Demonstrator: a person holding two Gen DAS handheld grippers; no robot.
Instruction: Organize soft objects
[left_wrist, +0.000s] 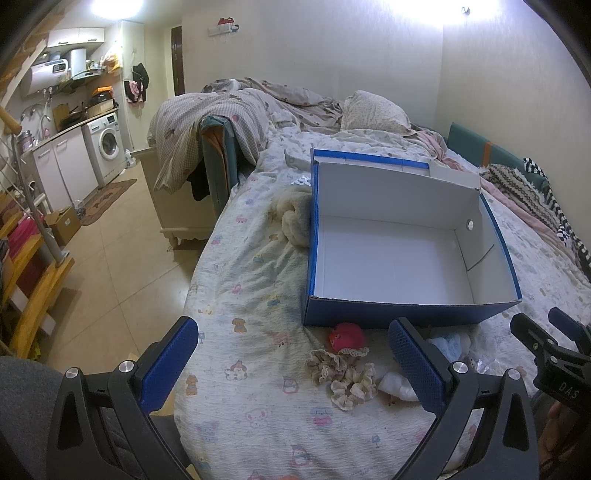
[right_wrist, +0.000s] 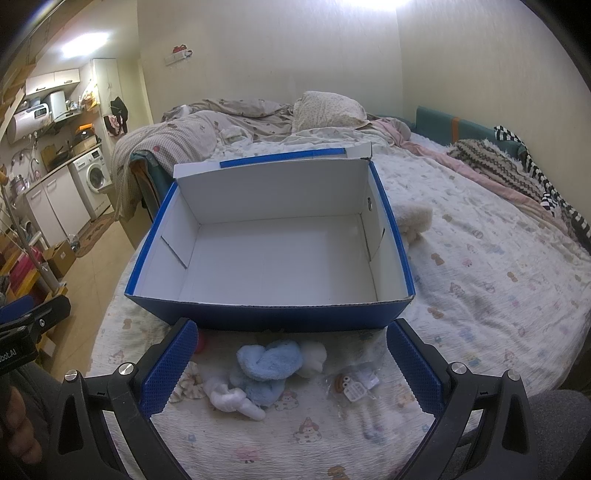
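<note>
Bed (left_wrist: 236, 280) fills both frames, sheet wrinkled, its edge dropping to floor on the left of frame. Box (right_wrist: 273, 254), open and with nothing in it, sits centre frame, just beyond the soft pile, long axis running left-right in my right view. Cream plush (left_wrist: 293, 218) leans beside the box wall. Blue plush (right_wrist: 267, 365) lies low centre, between my right claw (right_wrist: 291, 363) fingers, closer to right than left. Scrunchies (left_wrist: 341, 373) and red toy (left_wrist: 345, 336) sit between my left claw (left_wrist: 293, 363) fingers, low centre. Both claws gape wide, gripping nothing. Judgement: right drops straight onto blue plush, then lifts forward over the near box wall; room above is open.
</note>
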